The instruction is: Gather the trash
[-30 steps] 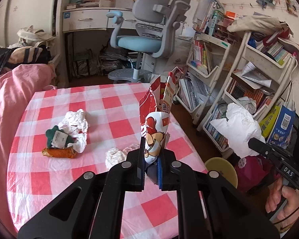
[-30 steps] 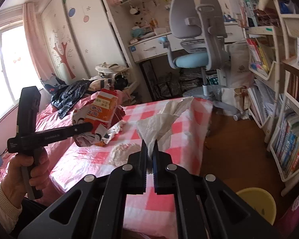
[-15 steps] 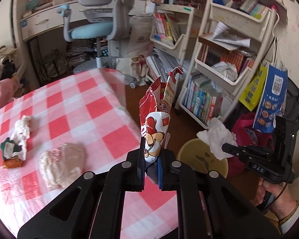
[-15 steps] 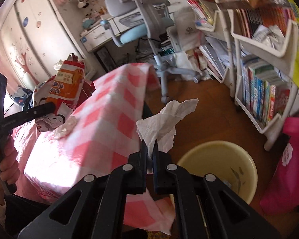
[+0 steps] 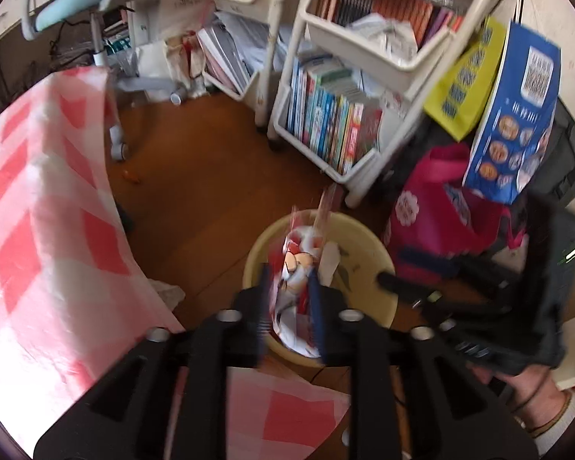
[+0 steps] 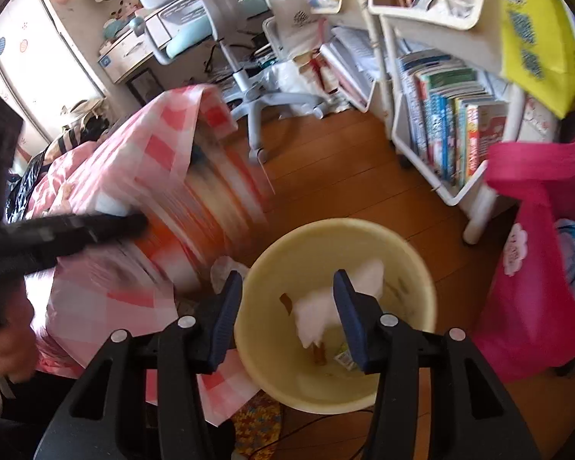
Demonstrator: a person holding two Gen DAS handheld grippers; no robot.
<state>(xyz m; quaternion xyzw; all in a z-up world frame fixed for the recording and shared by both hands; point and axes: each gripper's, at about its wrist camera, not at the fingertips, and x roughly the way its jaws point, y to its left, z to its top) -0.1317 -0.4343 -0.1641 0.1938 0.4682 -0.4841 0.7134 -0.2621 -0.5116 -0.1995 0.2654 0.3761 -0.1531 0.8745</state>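
Note:
A yellow waste bin [image 5: 368, 237] stands on the wooden floor beside the table. My left gripper [image 5: 289, 280] hangs over it with its jaws opening. The red and white snack bag [image 5: 297, 264] is still between the fingers, blurred and slipping down toward the bin. My right gripper [image 6: 287, 306] is over the same bin [image 6: 341, 226], its jaws opening wide. A white crumpled tissue [image 6: 337, 306] has left them and drops inside, close to the right finger. A few small scraps lie on the bin's bottom. The snack bag [image 6: 211, 199] shows as a blur at left.
The table with its red and white checked cloth [image 5: 38, 191] is to the left of the bin. A white book cart [image 5: 326, 122] and a pink bag [image 5: 441, 211] crowd the right side. A loose tissue [image 5: 170, 293] lies on the floor by the cloth. An office chair base [image 6: 257, 99] stands farther back.
Both grippers swung away from the table and down over the yellow bin. Both were shut; now their jaws have come apart, the tissue falls free and the snack bag is loosened.

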